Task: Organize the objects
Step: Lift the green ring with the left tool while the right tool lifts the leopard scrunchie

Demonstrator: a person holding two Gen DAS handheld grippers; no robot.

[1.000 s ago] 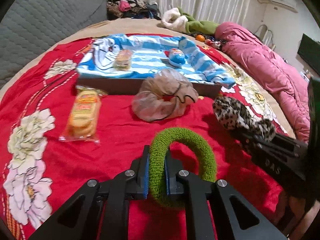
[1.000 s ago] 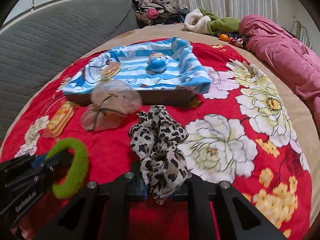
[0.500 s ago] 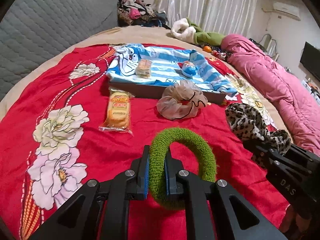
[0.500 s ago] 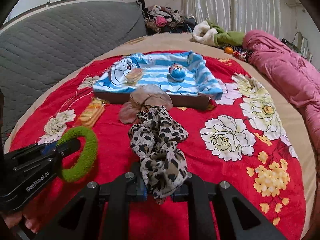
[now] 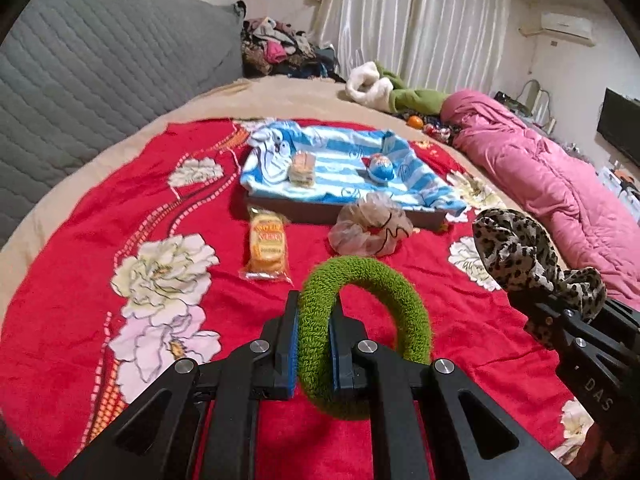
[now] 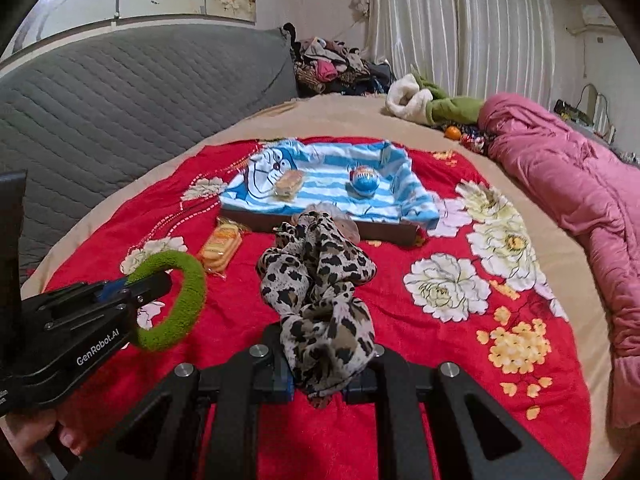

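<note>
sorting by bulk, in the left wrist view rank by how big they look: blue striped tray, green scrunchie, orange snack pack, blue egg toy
1. blue striped tray
2. green scrunchie, though it is held close to the camera, so its rank is unsure
3. orange snack pack
4. blue egg toy

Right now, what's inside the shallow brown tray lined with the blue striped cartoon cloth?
On the blue striped cloth sit a wrapped sandwich biscuit and a blue egg-shaped toy. The cloth covers the tray floor, so anything beneath stays hidden.
</note>
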